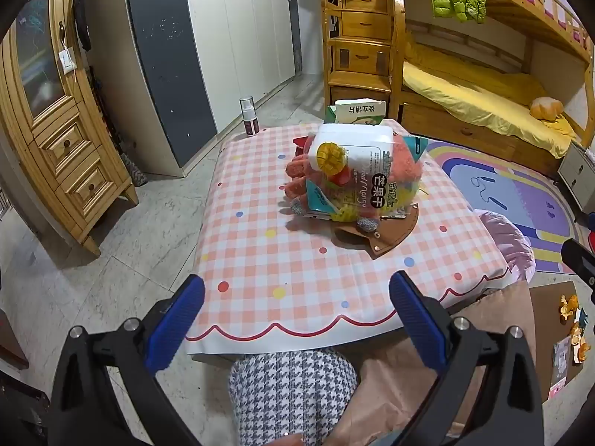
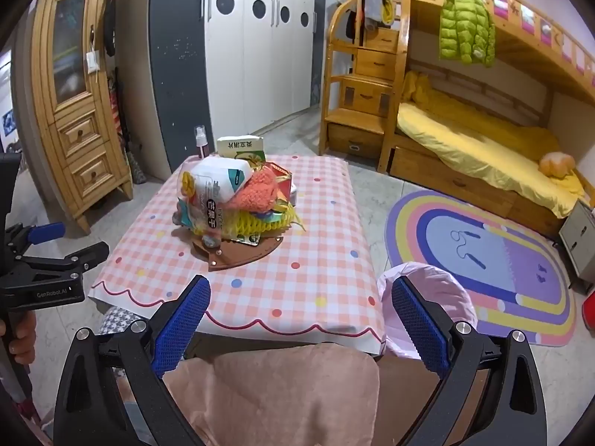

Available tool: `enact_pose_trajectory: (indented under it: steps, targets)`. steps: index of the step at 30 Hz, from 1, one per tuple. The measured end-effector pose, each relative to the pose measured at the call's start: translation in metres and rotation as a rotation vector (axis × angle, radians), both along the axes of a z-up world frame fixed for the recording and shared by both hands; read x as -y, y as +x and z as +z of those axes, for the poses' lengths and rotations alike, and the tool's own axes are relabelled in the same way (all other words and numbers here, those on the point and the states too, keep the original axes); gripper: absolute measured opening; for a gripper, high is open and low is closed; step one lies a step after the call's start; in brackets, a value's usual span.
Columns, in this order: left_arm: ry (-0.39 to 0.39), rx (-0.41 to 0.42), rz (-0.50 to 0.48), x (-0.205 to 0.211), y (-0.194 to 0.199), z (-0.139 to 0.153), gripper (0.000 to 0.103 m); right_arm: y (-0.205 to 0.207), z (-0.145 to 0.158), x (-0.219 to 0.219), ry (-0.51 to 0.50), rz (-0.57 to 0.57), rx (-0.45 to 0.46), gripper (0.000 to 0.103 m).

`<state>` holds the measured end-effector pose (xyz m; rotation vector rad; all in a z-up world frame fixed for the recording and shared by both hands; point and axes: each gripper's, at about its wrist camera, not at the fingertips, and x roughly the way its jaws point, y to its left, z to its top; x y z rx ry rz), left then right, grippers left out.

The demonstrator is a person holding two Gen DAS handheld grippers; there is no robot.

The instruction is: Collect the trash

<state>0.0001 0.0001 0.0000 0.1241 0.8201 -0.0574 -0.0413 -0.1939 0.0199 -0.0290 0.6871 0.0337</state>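
Trash (image 1: 353,174) is sitting in a single heap near the middle of the table (image 1: 267,260), which is wearing a pink checked cloth with coloured dots. Within the heap, a white dried-mango pouch (image 1: 357,152) is lying on top, an orange knitted item (image 2: 256,193) is resting against it, and yellow foam netting (image 2: 256,223) is showing below. A brown leather-like piece (image 1: 386,234) is lying under the heap's near edge, flat on the cloth. A green and white carton (image 2: 241,146) is standing just behind the heap, and a small spray bottle (image 1: 248,116) is standing at the far left corner.

Left gripper (image 1: 297,293) is hovering over the near table edge with its jaws standing wide and nothing between the blue pads. Right gripper (image 2: 301,297) is likewise hovering at the near edge, jaws wide and holding nothing. Both are sitting well short of the heap. A pink bag-lined bin (image 2: 431,290) is standing just beside the table's near right corner
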Motion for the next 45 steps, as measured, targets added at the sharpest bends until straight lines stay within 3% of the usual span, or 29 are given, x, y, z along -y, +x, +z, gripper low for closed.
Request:
enact_pose_trajectory:
  steps: [45]
  targets:
    - [0.004,-0.015,0.003,-0.0022,0.0009,-0.0047,0.096,0.0016,-0.0033,-0.002,0.001,0.003,-0.024,0.097]
